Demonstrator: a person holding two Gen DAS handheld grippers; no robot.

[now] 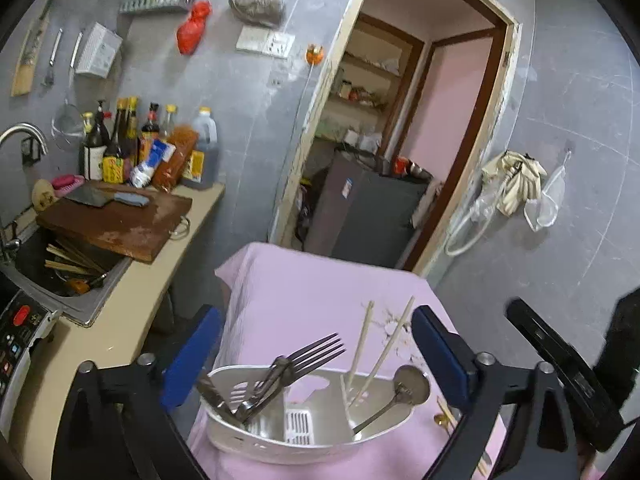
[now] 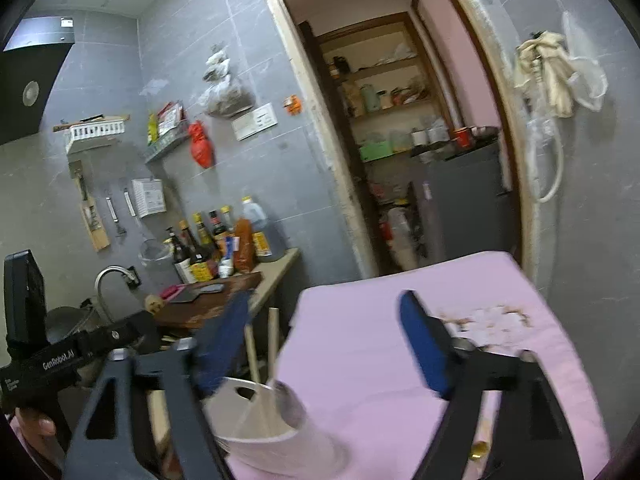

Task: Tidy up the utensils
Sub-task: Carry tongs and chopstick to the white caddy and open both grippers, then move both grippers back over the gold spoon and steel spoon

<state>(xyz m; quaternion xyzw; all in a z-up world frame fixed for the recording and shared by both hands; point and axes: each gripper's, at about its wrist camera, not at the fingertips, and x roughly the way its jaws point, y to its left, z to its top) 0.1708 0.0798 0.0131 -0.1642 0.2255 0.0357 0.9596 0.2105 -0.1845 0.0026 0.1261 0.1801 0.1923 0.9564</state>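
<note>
We have the holder (image 1: 304,432), a white plastic caddy with slotted compartments, sitting on the pink cloth (image 1: 304,292) that covers the table, close under our left claw (image 1: 316,354). In its left compartment lean the forks (image 1: 308,354), tines up and tilted to the right, with other steel handles bunched beside them. In its right part stand two chopsticks (image 1: 382,350), slanting up and apart, and a spoon (image 1: 410,384) whose bowl rests at the rim. A small slotted grate shows at the bottom of the middle section. On the cloth just right of the holder lie a gold-tipped piece and some thin sticks, partly hidden by the claw's frame.

Our left claw is spread wide, its blue pads on either side of the holder and gripping nothing. Our right claw (image 2: 324,346) is also spread wide and holds nothing; in the right wrist view the holder (image 2: 276,432) sits low and left, blurred, with the chopsticks (image 2: 272,344) rising in front of the left pad.

Further out, the cloth carries a patch of brownish stains (image 2: 488,316) near its far right corner. Left of the table runs a counter with a cutting board (image 1: 116,220) bearing a cleaver (image 1: 104,196), a cluster of sauce bottles (image 1: 148,148) behind it, and a sink (image 1: 60,272) holding more chopsticks. Behind the table a doorway (image 1: 400,128) opens onto shelves and a dark cabinet. Gloves (image 1: 516,180) hang on the grey tiled wall to the right.
</note>
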